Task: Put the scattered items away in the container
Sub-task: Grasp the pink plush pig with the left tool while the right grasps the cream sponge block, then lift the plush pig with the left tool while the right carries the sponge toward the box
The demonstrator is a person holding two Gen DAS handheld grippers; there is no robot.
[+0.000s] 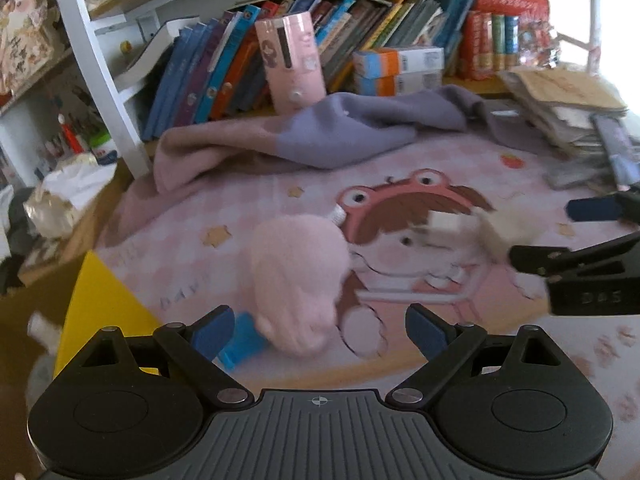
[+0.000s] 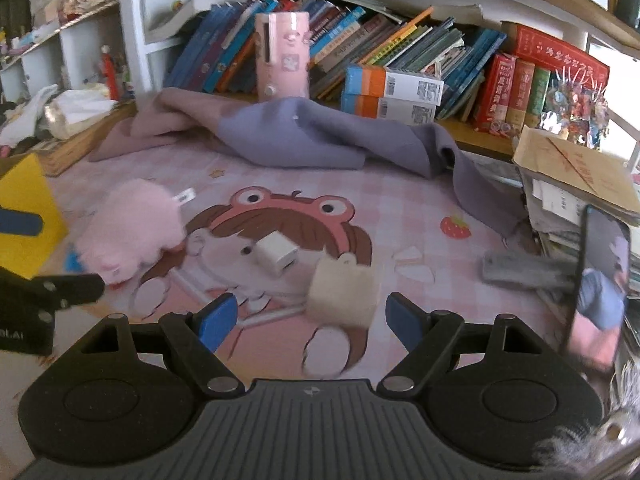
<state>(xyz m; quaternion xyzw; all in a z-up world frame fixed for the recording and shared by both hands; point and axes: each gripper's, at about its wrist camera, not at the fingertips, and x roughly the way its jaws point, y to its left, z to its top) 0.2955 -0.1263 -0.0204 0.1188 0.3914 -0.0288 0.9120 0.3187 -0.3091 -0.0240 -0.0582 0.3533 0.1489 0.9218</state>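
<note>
Lying on the cartoon-printed mat (image 2: 400, 200) that covers the bench are three loose items: a pink plush toy (image 1: 296, 280), a small white charger cube (image 2: 276, 258) and a cream fuzzy block (image 2: 344, 292), while the yellow container (image 1: 104, 300) stands at the mat's left edge, just beside the plush. The left hand-held gripper (image 1: 320, 330) is seen with its jaws spread wide and nothing between the pads, the plush lying just ahead of it. The right hand-held gripper (image 2: 308, 320) is likewise wide and unloaded, the cream block sitting just ahead, nearer its right finger. The plush is judged light, soft and compressible, so a deep pinch across its body should be favoured over a hold on loose fur. The cream block looks equally light and yielding and could be taken across its flat sides. The charger is judged hard, smooth and possibly slippery, best squeezed squarely on opposite faces.
</note>
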